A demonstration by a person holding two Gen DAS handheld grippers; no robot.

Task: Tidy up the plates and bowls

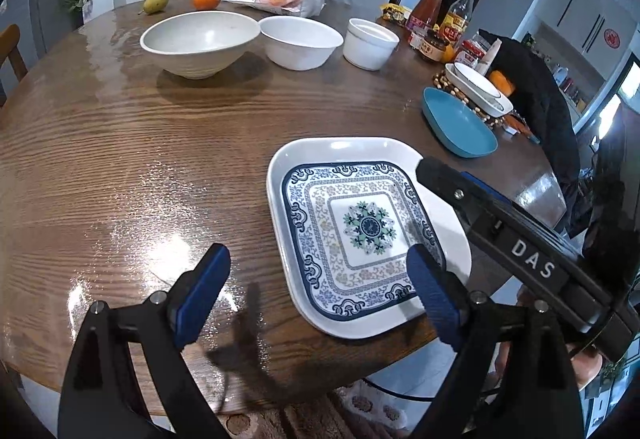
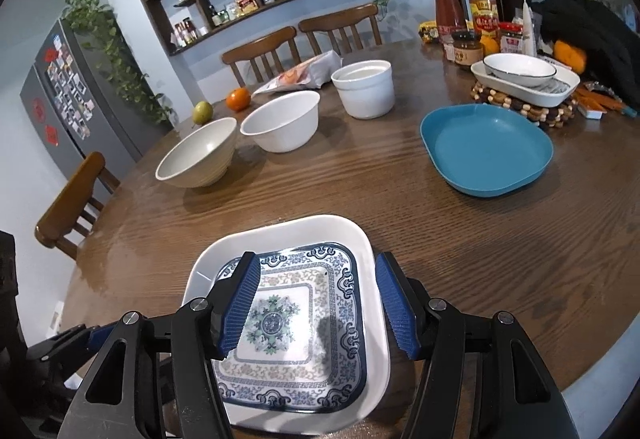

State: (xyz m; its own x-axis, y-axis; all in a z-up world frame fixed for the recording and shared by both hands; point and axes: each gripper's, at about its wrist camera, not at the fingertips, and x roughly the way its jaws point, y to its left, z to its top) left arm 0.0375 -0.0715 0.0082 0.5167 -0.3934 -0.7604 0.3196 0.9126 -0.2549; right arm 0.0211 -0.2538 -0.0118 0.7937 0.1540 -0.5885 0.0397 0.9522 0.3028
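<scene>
Wooden table (image 2: 400, 199) bears patterned plate (image 2: 304, 319) beneath both open tools.

A round wooden desk (image 2: 360, 191) carries a white square plate (image 2: 344, 235) near its front edge, a blue dish (image 2: 486, 151) to the right, three white bowls (image 2: 280, 127) in a row behind, a pear (image 2: 201, 112), an orange (image 2: 238, 99), a snack bag (image 2: 308, 73), and bottles and jars (image 2: 464, 35).

patterned square plate (image 1: 368, 235) flat, near edge | blue plate (image 2: 486, 151) right | three white bowls (image 1: 200, 43) far row
</scene>
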